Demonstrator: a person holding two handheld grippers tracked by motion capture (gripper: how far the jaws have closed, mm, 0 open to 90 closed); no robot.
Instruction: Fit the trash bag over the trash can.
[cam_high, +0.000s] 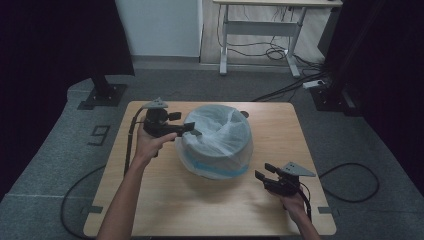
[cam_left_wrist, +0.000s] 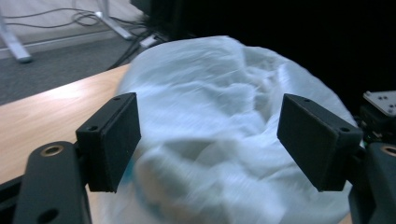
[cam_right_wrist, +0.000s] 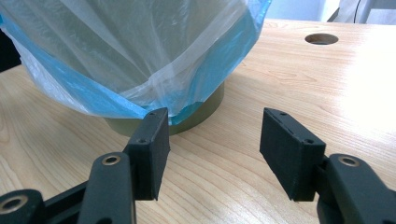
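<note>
A round olive-green bin (cam_right_wrist: 201, 109) stands in the middle of the wooden table (cam_high: 165, 195), lined with a translucent white bag (cam_high: 220, 140) whose blue hem (cam_right_wrist: 84, 95) hangs down over its side. My left gripper (cam_high: 187, 129) is open at the bin's upper left edge, its jaws wide apart around the puffed bag (cam_left_wrist: 210, 121). My right gripper (cam_high: 263, 172) is open near the table's front right, low over the wood. Its jaws point at the bin's base with nothing between them, and the left fingertip (cam_right_wrist: 152, 140) sits just below the blue hem.
A round cable hole (cam_right_wrist: 321, 38) is cut in the table beyond the bin. A white desk frame (cam_high: 260, 30) with loose cables stands on the grey carpet at the back. Black stands flank the table, one at the left (cam_high: 102, 92). Bare wood lies in front of the bin.
</note>
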